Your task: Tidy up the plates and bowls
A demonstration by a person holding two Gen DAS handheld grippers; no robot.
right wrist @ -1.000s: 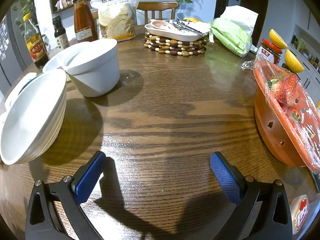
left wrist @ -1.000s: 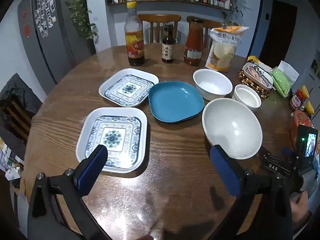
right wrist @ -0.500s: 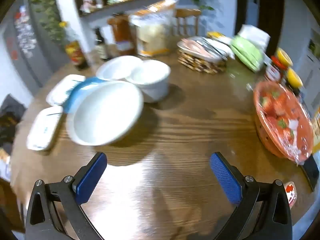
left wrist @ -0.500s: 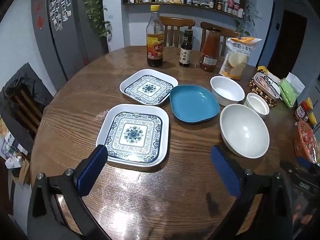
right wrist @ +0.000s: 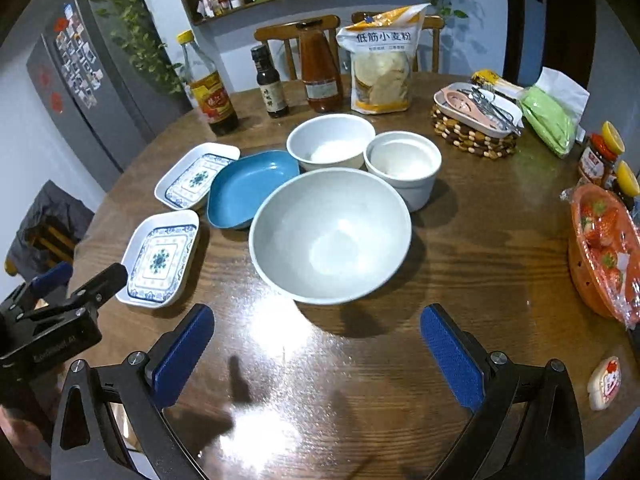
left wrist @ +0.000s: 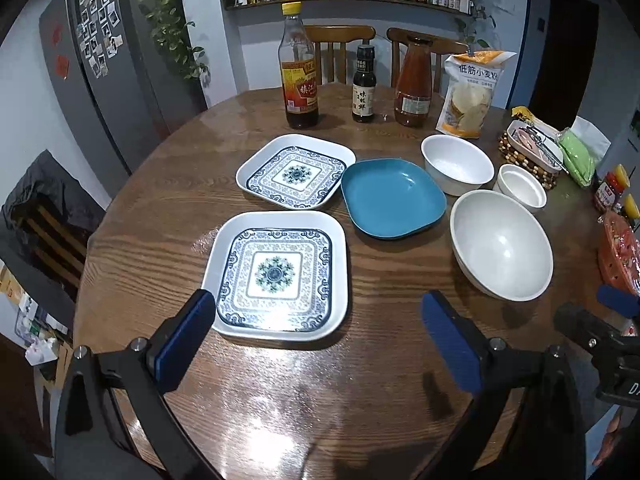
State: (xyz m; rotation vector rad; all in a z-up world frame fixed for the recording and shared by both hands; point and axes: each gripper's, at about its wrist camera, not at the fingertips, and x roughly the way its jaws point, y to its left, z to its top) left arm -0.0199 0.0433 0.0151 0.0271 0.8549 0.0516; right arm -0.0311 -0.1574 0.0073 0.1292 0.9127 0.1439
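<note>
Left wrist view, left tongs (left wrist: pixel 316 336): wide apart and empty, hovering above the near edge of the counter (left wrist: pixel 160 184), with the near patterned plate (left wrist: pixel 278 276) just beyond the left pad.

Right wrist view, right tongs (right wrist: pixel 318 354): also spread wide, gripping nothing, with the large white bowl (right wrist: pixel 330 236) just ahead between the pads.

What had just changed: a second earlier both tongs sat low and close to the wood, the right one looking past the bowls toward the orange basket (right wrist: pixel 604 248); by this moment both had risen and pulled back, and the right one had swung round to face the crockery.

What that meant: I judged nothing was sorted yet; this looked like a survey before the first pick.

Plates: the far patterned plate (left wrist: pixel 296 170) and the blue dish (left wrist: pixel 392 198) lay just beside each other, behind the near plate.

Bowls: a medium white bowl (left wrist: pixel 457 164) and a small white pot (left wrist: pixel 520 186) stood behind the large bowl, all separate, none stacked.

Background: bottles and a flour bag (left wrist: pixel 472 94) stood at the far side.

Hard to make out: the basket was cut off at the frame edge, glare blotted the near wood, and the holder's hands were barely visible.
</note>
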